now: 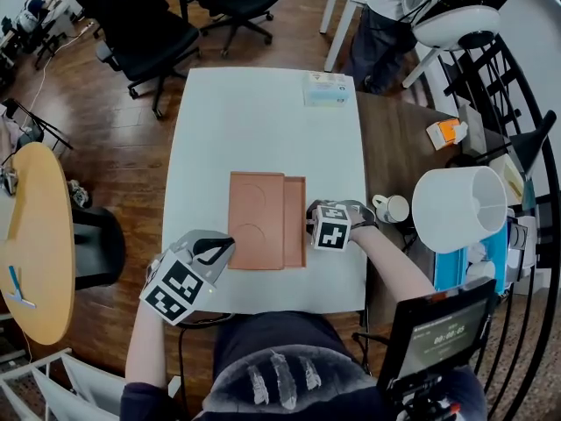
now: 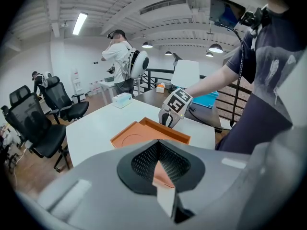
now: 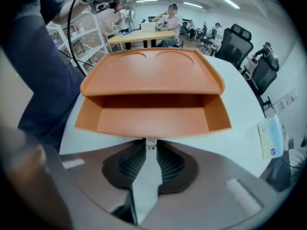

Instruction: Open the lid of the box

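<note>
A flat orange box [image 1: 295, 222] lies on the white table [image 1: 263, 121]. Its lid [image 1: 257, 217], with two round dents, sits shifted to the left, so a strip of the inside shows along the right. My left gripper [image 1: 221, 251] is at the lid's near left corner, and an orange edge shows pinched between its pads [image 2: 160, 171]. My right gripper [image 1: 310, 226] is at the box's right wall, its jaws nearly together on the rim [image 3: 150, 145]. In the right gripper view the lid [image 3: 153, 73] hangs over the open box [image 3: 148, 119].
At the table's far edge lies a tissue pack [image 1: 329, 89]. To the right, on a dark table, are a white mug [image 1: 392, 208], a white lampshade [image 1: 458, 207] and a small orange carton [image 1: 448, 132]. Office chairs [image 1: 145, 38] stand far left. A person [image 2: 122, 56] stands beyond.
</note>
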